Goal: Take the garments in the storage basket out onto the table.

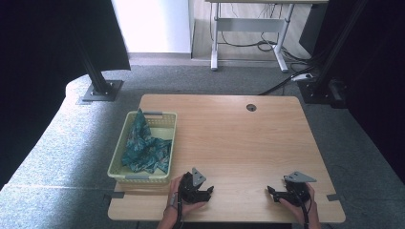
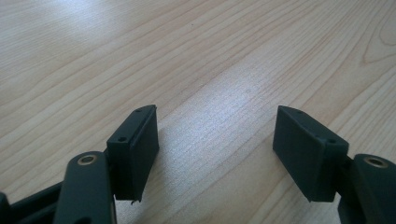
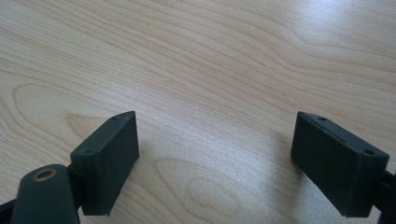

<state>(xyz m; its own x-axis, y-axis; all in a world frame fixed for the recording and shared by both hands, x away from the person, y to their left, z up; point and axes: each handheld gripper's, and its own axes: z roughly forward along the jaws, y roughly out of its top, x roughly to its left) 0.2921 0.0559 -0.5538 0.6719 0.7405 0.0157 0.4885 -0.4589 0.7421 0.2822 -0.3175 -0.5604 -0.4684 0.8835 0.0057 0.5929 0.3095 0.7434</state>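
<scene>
Both grippers rest on the wooden table [image 1: 239,138] at its near edge. Left gripper [image 1: 208,191] has its jaws spread, nothing between them; up and to its left, close by, a teal cloth [image 1: 145,150] lies bunched in the yellow basket [image 1: 120,138]. Right gripper [image 1: 271,190], well apart from the basket, is likewise spread and empty.

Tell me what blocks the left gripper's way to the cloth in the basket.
Only the basket's near wall stands between the left gripper and the teal cloth. The table between them is bare, so the open gripper would have to go over the rim.
</scene>
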